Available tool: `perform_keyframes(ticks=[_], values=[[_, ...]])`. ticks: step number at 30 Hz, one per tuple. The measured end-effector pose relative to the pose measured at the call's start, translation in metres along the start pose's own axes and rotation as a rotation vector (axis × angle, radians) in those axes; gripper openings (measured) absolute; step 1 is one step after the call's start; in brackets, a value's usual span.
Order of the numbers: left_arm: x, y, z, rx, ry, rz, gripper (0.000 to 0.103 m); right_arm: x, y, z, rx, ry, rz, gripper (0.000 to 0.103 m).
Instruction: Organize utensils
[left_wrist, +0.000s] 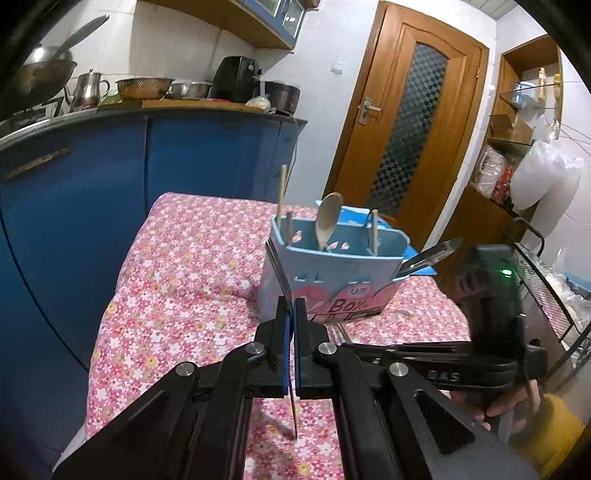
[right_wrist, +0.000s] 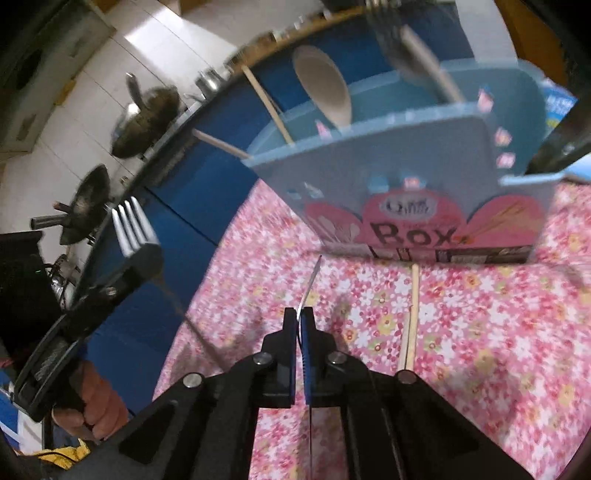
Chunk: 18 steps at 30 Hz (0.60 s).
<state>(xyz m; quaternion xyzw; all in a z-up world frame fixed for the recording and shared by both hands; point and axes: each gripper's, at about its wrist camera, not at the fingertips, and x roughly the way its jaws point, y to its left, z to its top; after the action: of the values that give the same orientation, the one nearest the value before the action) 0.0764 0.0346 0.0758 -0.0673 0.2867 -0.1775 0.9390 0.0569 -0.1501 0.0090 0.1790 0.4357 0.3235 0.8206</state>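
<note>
A blue and pink utensil box (left_wrist: 332, 280) (right_wrist: 406, 184) stands on the flowered cloth and holds a wooden spoon (left_wrist: 327, 218), chopsticks (left_wrist: 281, 192) and a metal utensil (left_wrist: 432, 254) leaning out on its right. My left gripper (left_wrist: 294, 306) (right_wrist: 144, 254) is shut on a fork (right_wrist: 131, 225), whose tines stick out past the pads. My right gripper (right_wrist: 300, 314) (left_wrist: 343, 338), just in front of the box, is shut on a thin metal utensil (right_wrist: 310, 284) seen edge on. A loose chopstick (right_wrist: 412, 317) lies on the cloth beside it.
The table's flowered cloth (left_wrist: 177, 266) ends at blue cabinets (left_wrist: 74, 192) on the left. Pots and bowls (left_wrist: 144, 86) sit on the counter. A wooden door (left_wrist: 406, 129) is behind, a wire rack (left_wrist: 546, 295) at the right. A person's hand (right_wrist: 99, 398) holds the left gripper.
</note>
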Motion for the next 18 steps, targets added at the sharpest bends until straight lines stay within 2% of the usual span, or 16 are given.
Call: perform_keyframes(ticks=[6, 11, 18], values=[[-0.012, -0.015, 0.006, 0.022, -0.04, -0.04, 0.0, -0.046, 0.015, -0.012, -0.041, -0.175, -0.044, 0.004], [-0.015, -0.029, 0.011, 0.048, -0.053, -0.05, 0.0, -0.077, 0.016, -0.015, -0.029, -0.274, -0.064, 0.004], [-0.01, -0.035, 0.022, 0.049, -0.062, -0.052, 0.0, -0.116, 0.021, -0.012, -0.092, -0.423, -0.099, 0.003]])
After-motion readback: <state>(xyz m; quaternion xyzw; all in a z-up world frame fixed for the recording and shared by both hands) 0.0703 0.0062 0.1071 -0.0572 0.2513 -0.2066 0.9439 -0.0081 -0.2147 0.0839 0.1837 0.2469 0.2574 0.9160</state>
